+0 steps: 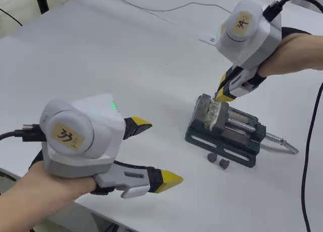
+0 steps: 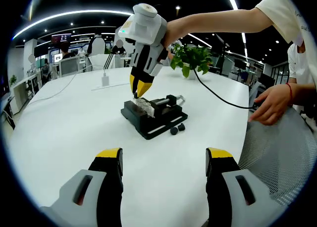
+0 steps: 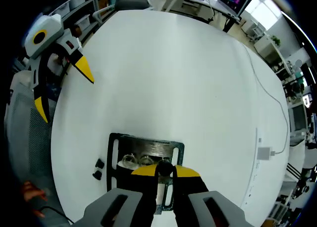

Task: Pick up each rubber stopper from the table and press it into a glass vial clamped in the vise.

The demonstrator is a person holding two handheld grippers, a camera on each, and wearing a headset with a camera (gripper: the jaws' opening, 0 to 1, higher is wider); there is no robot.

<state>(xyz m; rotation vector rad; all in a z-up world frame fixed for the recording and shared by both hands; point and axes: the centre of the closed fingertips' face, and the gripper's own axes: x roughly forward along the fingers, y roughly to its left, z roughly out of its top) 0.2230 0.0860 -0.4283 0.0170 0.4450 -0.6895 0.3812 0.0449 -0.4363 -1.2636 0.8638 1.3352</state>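
Right gripper (image 3: pixel 164 173): jaws narrow, pinching one rubber stopper (image 3: pixel 165 167) directly above the vise (image 3: pixel 114 153), over the clamped glass vials (image 3: pixel 131 160), likely for pressing in. Spare stoppers (image 1: pixel 218 161): two, just beside vise. Left gripper (image 2: pixel 163 156): wide, empty, well apart from vise

Right tool (image 1: pixel 221 94) over vise (image 1: pixel 225 137) vials (image 1: pixel 214 113)
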